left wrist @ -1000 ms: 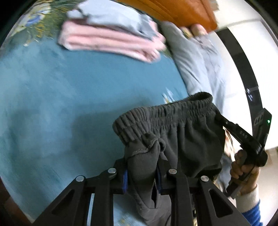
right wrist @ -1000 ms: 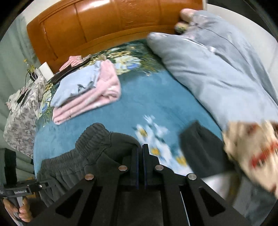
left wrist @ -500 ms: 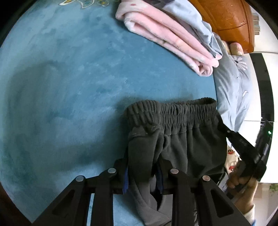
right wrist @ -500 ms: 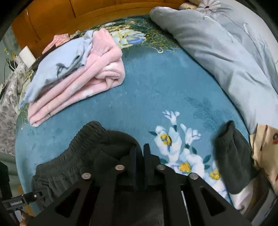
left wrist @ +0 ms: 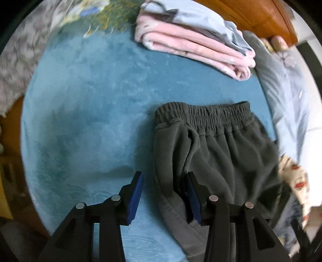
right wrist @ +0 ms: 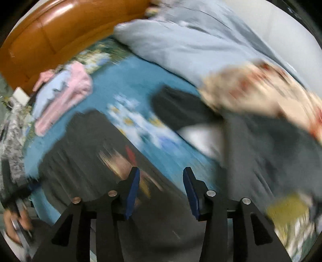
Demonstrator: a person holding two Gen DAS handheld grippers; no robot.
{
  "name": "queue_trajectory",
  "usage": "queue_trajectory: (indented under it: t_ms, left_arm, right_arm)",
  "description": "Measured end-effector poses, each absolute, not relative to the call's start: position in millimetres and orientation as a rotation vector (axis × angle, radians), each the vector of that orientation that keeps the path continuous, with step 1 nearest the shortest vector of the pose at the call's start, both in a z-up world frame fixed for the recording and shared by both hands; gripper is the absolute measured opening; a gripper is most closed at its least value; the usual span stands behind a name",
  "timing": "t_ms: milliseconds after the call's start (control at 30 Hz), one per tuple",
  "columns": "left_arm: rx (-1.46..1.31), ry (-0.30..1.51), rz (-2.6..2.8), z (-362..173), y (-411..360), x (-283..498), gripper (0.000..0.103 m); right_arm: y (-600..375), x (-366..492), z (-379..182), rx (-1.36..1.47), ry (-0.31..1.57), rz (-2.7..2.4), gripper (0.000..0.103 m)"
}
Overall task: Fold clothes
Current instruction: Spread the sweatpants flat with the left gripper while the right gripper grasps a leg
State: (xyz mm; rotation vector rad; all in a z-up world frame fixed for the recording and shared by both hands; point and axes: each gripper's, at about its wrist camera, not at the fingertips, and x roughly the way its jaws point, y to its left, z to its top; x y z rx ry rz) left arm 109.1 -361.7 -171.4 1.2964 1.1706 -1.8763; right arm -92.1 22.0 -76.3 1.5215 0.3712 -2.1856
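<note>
Left claw (left wrist: 164, 193) spread wide, gripping nothing; grey trousers (left wrist: 213, 149) lie flat on blue bed cover (left wrist: 90, 112), side edge running between blue pads (left wrist: 135, 193), right pad touching cloth. Waistband at trousers' far end, away from claw. Pink and pale-blue folded pile (left wrist: 193, 46) beyond trousers, near wooden headboard (left wrist: 251, 14). Right claw (right wrist: 161, 191) also spread wide, empty, above trousers (right wrist: 84, 161); view heavily blurred. Cream printed cloth (right wrist: 255, 90) right of trousers.

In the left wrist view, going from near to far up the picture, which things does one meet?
Left gripper → dark grey trousers → bare blue blanket → folded pink and pale blue clothes → wooden headboard.
</note>
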Motion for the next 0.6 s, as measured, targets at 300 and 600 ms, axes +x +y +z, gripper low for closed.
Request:
queue_trajectory:
  t_ms: [300,600]
  left_arm:
    - [1.264,1.103,-1.894,-151,-347,120,0.047]
    - [1.351,1.188,-2.140,-150,-249,100,0.047]
  right_arm:
    - [200,-54,-110,1.773,0.032,-2.399,0.060]
    - [182,-84,-128,1.781,0.087,-2.520,0.060]
